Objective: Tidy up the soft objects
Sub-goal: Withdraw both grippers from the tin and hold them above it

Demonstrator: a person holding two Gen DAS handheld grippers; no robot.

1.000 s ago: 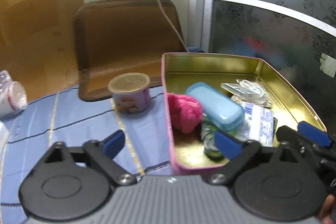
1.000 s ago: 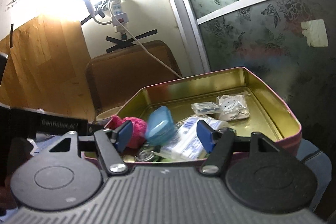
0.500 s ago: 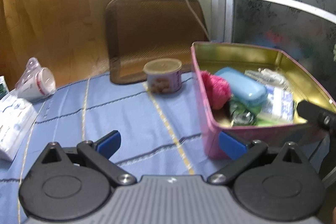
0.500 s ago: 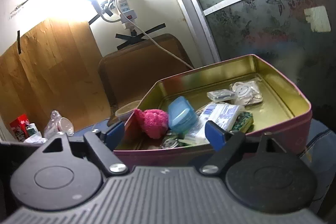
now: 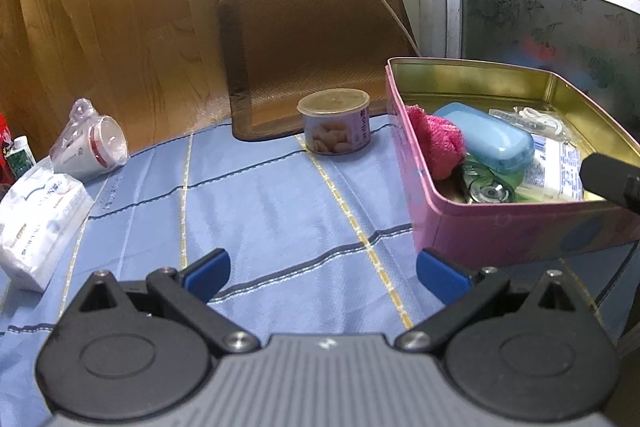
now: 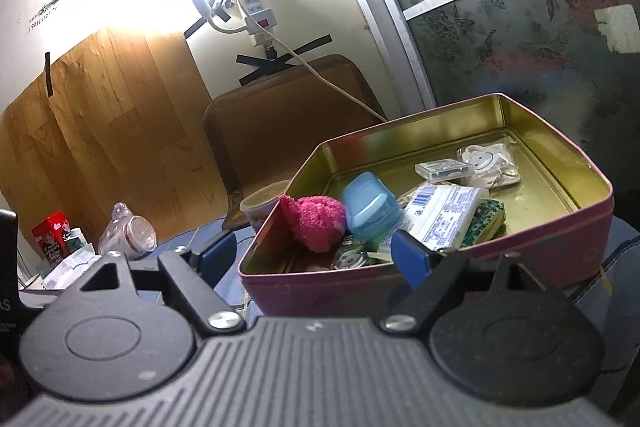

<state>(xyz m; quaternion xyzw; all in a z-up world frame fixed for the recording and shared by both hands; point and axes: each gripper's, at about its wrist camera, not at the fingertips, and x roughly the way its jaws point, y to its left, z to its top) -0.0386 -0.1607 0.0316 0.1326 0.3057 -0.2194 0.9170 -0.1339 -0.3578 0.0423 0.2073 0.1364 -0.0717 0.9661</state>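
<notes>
A pink tin (image 5: 500, 227) with a gold inside stands on the blue striped cloth (image 5: 260, 195). In it lie a pink fluffy thing (image 5: 438, 143), a blue plastic case (image 5: 492, 139) and a white tissue pack (image 5: 554, 167). My left gripper (image 5: 324, 275) is open over bare cloth, left of the tin's near corner, holding nothing. My right gripper (image 6: 316, 255) is open just before the tin's near wall (image 6: 440, 283), also holding nothing. The pink fluffy thing (image 6: 316, 223) and blue case (image 6: 370, 211) lie beyond its fingertips. A white soft pack (image 5: 36, 223) rests at the cloth's left edge.
A lidded can (image 5: 334, 127) stands behind the tin's left side, before a brown mat (image 5: 316, 43) leaning on the wall. A bagged cup (image 5: 94, 143) lies at the left. A red box (image 6: 52, 235) is further left. Frosted glass panel (image 6: 540, 27) on the right.
The left gripper has drawn back and to the left, from over the tin to over the cloth. The right gripper's jaws have widened and it has backed a little from the tin.
</notes>
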